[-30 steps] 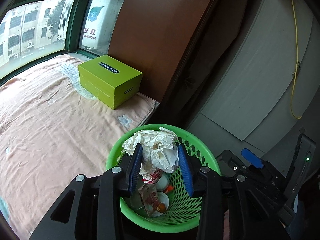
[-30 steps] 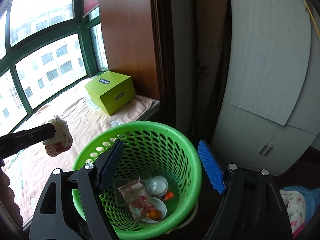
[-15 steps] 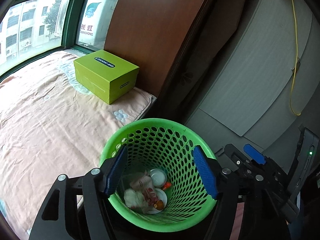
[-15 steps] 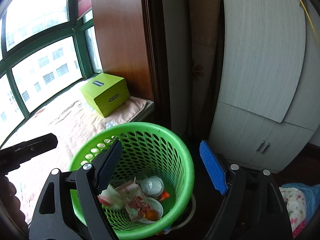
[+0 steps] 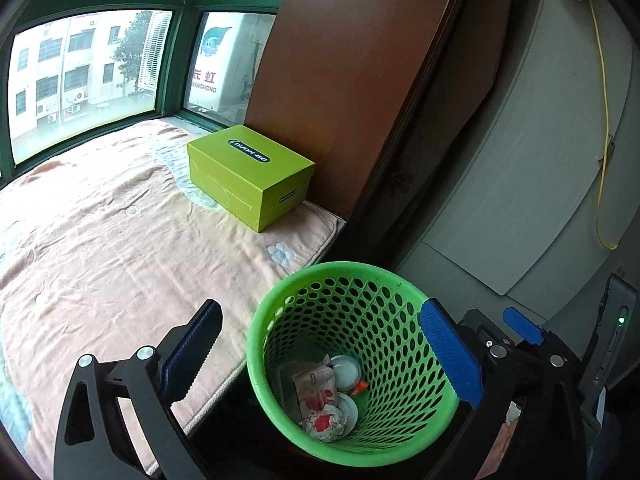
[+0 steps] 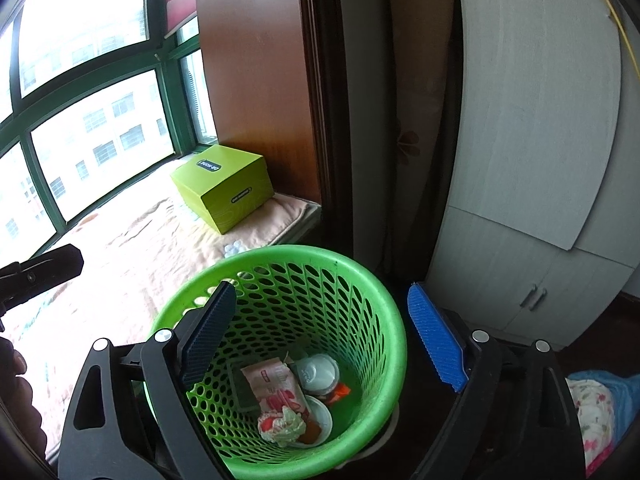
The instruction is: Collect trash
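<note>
The trash (image 6: 282, 420) lies at the bottom of the green bin (image 5: 400, 280) — dropped in, so it stays put. Above the bin, the left claw (image 5: 320, 354) and right claw (image 6: 320, 332) are both opening wide, holding nothing. A green box (image 5: 250, 176) sits on the bed (image 5: 100, 248).

Glossy perforated plastic basket (image 5: 404, 446); crumpled paper wad (image 5: 325, 421); matt cardboard box (image 5: 248, 176).
</note>
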Action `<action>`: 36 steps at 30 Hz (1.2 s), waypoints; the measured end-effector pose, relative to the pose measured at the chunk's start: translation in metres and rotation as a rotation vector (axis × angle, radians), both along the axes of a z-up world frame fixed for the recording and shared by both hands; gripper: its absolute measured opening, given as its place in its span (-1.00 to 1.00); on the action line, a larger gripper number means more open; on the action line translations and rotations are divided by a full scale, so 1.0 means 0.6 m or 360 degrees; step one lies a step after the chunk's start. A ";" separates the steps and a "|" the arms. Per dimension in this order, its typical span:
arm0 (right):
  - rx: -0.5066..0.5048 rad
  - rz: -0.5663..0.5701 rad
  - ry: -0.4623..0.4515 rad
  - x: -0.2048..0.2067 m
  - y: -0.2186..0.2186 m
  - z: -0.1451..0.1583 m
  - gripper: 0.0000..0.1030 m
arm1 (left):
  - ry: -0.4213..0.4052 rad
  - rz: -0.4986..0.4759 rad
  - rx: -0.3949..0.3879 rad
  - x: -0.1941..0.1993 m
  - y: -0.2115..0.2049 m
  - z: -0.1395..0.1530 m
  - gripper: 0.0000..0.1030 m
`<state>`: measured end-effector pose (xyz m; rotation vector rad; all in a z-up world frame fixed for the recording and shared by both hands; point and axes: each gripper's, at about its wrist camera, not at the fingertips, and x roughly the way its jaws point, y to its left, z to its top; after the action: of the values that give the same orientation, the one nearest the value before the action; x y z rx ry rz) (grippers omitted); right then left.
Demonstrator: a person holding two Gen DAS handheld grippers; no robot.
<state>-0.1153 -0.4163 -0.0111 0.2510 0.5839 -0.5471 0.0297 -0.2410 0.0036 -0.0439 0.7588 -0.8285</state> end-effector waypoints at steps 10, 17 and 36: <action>-0.0020 0.0066 -0.0004 0.018 0.018 0.009 0.72 | -0.0084 0.0187 0.0055 0.013 0.036 0.001 0.86; -0.0022 0.0086 -0.0013 0.024 0.023 0.011 0.72 | -0.0128 0.0259 0.0068 0.019 0.054 0.007 0.87; -0.0030 0.0105 -0.0016 0.032 0.027 0.013 0.73 | -0.0185 0.0249 0.0101 0.019 0.065 0.013 0.86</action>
<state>-0.0960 -0.3998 -0.0032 0.2157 0.5752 -0.4869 0.0411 -0.2023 0.0113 0.0018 0.6627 -0.6524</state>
